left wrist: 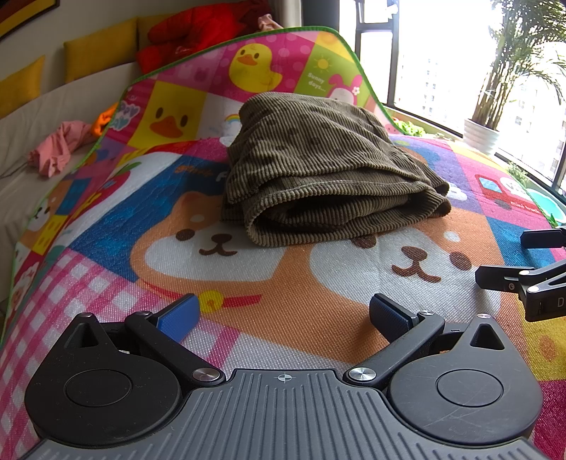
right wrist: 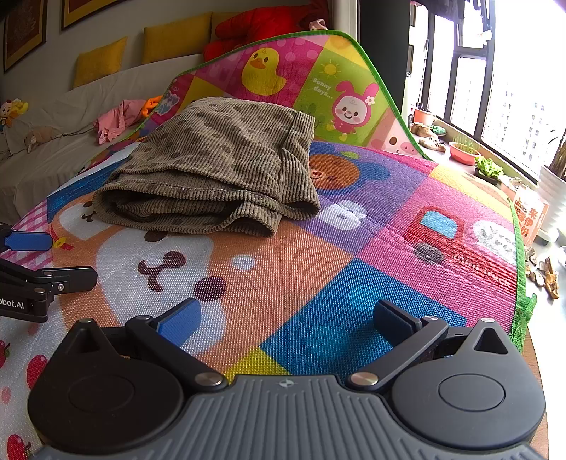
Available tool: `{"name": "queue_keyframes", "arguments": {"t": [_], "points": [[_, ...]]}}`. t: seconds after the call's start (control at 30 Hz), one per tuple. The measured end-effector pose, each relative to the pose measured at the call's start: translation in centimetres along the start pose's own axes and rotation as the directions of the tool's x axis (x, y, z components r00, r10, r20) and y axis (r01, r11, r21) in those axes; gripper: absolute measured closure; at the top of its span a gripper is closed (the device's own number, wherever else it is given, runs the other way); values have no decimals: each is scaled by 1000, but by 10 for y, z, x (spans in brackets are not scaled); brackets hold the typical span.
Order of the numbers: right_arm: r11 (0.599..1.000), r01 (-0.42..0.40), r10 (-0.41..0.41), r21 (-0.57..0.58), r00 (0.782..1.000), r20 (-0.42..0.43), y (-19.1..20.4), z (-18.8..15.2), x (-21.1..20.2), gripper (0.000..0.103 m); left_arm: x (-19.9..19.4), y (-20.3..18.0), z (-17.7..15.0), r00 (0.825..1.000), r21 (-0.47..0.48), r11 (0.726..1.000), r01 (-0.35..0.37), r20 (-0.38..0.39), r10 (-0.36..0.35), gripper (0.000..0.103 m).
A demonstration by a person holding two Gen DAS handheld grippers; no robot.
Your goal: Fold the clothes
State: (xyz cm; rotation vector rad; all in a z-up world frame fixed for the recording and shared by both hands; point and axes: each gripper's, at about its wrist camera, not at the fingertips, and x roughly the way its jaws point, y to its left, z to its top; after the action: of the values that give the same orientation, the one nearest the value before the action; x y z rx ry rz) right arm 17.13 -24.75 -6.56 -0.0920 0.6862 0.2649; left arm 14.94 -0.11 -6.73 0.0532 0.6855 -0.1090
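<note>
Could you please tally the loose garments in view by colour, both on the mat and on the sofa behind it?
Olive-brown corduroy garment, folded on the mat: 1
Pink garment, crumpled on the sofa: 1
Orange garment, beside the pink one: 1
Red padded garment, on the sofa back: 1
Total: 4

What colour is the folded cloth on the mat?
Olive-brown corduroy garment with darker spots, clearest in the right wrist view.

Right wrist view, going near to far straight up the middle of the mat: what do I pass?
Right hand-held gripper, open and empty → bare play mat → folded brown corduroy garment → upturned far edge of the mat with the yellow duck print → red garment against the wall.
</note>
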Motion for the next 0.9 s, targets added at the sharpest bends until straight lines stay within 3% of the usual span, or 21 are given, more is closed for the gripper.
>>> {"name": "queue_keyframes", "arguments": {"t": [0.9], "points": [[1000, 0, 0, 2, 1000, 0, -1, -1, 0, 0, 0, -1, 0, 1000, 5, 1000, -3, 0, 3, 0]]}}
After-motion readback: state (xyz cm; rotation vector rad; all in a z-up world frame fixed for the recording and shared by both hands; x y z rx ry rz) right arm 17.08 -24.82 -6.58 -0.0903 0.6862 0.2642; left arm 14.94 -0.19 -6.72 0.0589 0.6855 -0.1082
